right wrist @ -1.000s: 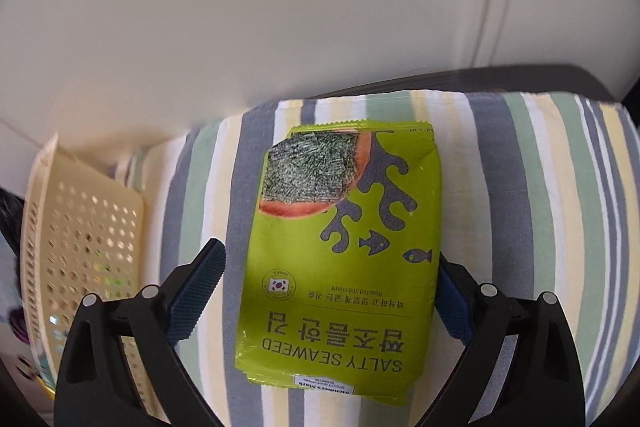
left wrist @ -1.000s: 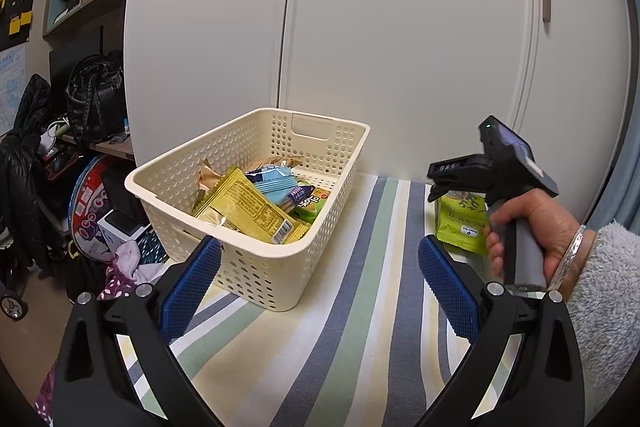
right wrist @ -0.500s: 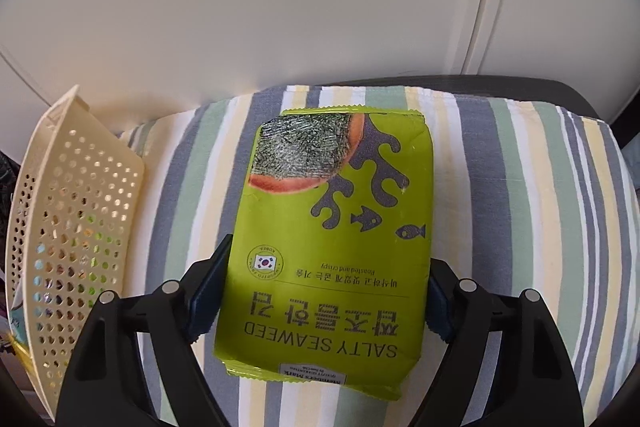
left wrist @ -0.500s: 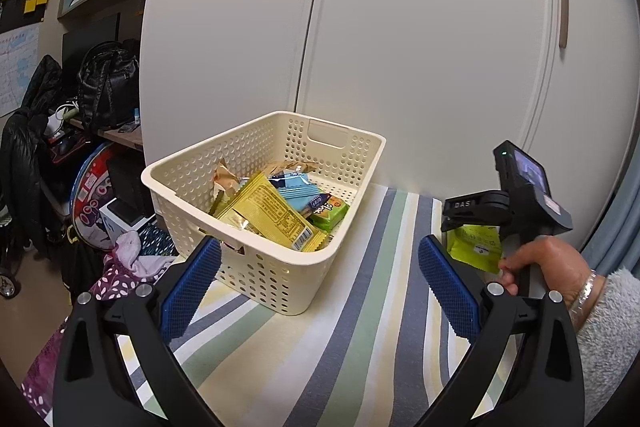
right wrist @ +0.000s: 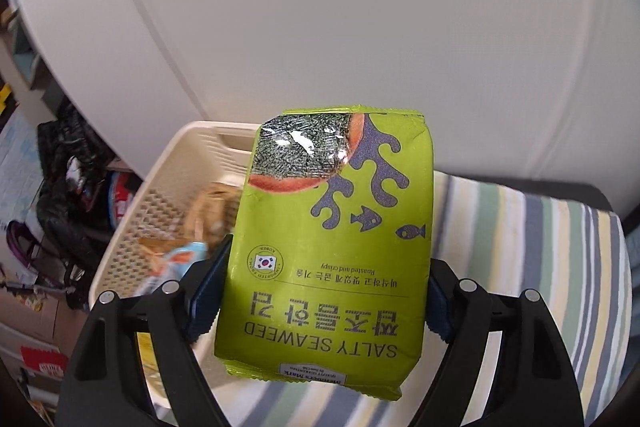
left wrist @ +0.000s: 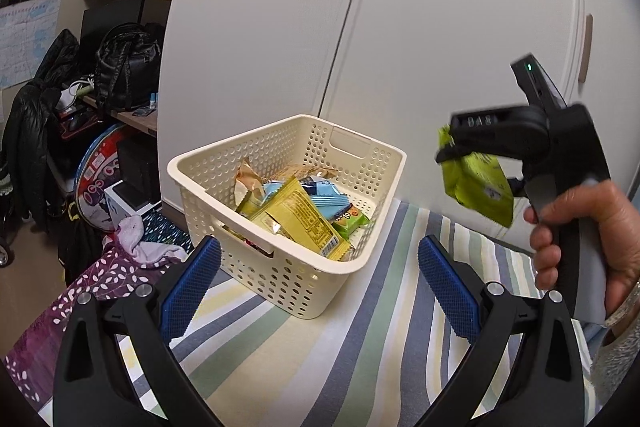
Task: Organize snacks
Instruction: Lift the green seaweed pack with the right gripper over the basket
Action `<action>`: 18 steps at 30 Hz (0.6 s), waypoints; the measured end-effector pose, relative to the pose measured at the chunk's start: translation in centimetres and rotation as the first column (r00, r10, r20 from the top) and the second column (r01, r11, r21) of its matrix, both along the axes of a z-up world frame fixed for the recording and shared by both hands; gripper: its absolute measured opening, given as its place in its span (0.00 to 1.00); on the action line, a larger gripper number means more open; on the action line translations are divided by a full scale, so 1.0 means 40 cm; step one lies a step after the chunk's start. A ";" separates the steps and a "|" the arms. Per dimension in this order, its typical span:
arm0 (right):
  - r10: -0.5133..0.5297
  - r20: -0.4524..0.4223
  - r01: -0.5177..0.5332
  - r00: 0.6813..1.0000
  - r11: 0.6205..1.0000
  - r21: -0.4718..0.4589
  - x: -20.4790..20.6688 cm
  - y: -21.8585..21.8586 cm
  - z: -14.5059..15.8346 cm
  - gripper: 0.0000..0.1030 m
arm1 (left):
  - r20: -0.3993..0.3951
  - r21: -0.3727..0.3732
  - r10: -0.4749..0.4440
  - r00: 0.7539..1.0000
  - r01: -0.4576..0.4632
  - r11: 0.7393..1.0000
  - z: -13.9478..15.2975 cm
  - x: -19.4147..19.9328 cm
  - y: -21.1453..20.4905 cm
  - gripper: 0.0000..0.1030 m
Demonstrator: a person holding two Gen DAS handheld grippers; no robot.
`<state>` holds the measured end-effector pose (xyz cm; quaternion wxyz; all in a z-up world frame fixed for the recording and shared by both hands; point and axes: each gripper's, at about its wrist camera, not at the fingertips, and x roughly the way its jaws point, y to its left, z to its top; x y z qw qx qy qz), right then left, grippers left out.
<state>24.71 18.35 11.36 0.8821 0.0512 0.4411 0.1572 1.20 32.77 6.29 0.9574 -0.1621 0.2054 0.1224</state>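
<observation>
a: the right gripper (right wrist: 316,301) pinches the seaweed packet (right wrist: 328,247) by its two long edges; the packet hangs in the air, long axis pointing forward from the fingers.

b: and the basket (left wrist: 344,269)?

a: ahead and to the left (already holding snacks). the left gripper (left wrist: 320,281) is spread and empty, near the basket.
</observation>
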 end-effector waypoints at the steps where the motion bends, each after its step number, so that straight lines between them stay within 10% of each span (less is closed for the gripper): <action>1: 0.026 0.005 -0.026 1.000 1.000 0.007 -0.004 0.029 0.012 0.78 | 0.004 -0.010 0.005 1.000 -0.005 1.000 0.001 -0.002 0.004 0.97; 18: 0.199 -0.037 -0.200 0.979 0.979 -0.031 0.058 0.315 -0.051 0.78 | 0.029 -0.170 0.157 0.987 -0.150 0.974 -0.008 -0.037 0.130 0.97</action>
